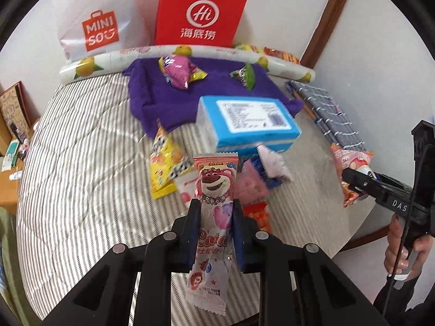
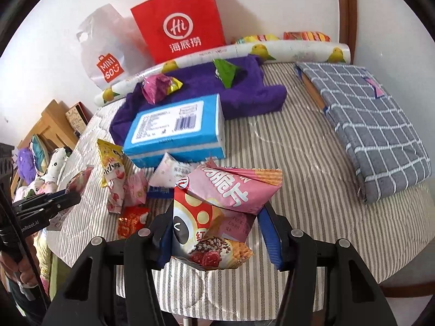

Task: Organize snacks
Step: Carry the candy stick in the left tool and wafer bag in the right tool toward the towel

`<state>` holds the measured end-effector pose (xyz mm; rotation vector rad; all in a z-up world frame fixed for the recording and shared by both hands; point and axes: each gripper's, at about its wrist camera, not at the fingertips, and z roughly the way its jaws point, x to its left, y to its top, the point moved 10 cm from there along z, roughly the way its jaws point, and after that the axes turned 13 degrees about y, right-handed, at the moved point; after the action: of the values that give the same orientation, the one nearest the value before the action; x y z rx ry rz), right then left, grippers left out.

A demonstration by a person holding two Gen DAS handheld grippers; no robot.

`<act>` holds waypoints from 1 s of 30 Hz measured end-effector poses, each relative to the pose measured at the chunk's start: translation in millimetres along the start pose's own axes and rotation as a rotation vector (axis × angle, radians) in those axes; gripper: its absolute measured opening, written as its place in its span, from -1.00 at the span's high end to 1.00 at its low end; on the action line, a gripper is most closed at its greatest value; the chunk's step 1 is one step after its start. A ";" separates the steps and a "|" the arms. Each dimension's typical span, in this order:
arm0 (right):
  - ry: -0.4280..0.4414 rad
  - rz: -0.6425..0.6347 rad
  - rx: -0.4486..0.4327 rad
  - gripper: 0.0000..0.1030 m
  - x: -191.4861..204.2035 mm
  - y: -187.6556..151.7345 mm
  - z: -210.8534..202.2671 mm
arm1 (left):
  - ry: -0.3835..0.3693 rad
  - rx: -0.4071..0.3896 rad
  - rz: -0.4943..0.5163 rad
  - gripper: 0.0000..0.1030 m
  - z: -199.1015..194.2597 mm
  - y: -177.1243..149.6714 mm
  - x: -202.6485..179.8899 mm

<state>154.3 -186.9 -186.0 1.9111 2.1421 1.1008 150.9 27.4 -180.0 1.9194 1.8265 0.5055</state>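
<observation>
While fingers [image 1: 193, 228] pinch it, bear-print pink sachet [image 1: 214, 190] upright, crinkled.

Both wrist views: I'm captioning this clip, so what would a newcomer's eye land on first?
Each gripper holds a snack off the striped table: the left gripper clamps a pink bear-print packet, the right gripper a pink puffed snack bag. Behind them a bright red paper bag stands against the wall, with a blue tissue pack lying partly on a purple cloth.
</observation>
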 end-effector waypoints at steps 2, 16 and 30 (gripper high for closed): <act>0.003 -0.009 -0.005 -0.06 2.3 5.7 -1.4 | -0.005 -0.009 -0.005 0.59 -2.4 6.5 -2.7; 0.012 -0.070 -0.052 -0.06 15.3 57.1 -10.2 | -0.035 -0.063 -0.012 0.59 -11.5 64.7 -16.9; 0.011 -0.093 -0.088 -0.06 10.1 112.9 -0.2 | -0.061 -0.091 -0.032 0.59 -1.8 113.5 -22.0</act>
<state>246.9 -181.2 -120.9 1.7545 2.1264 1.1697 243.5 2.1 -115.6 1.8233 1.7622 0.5045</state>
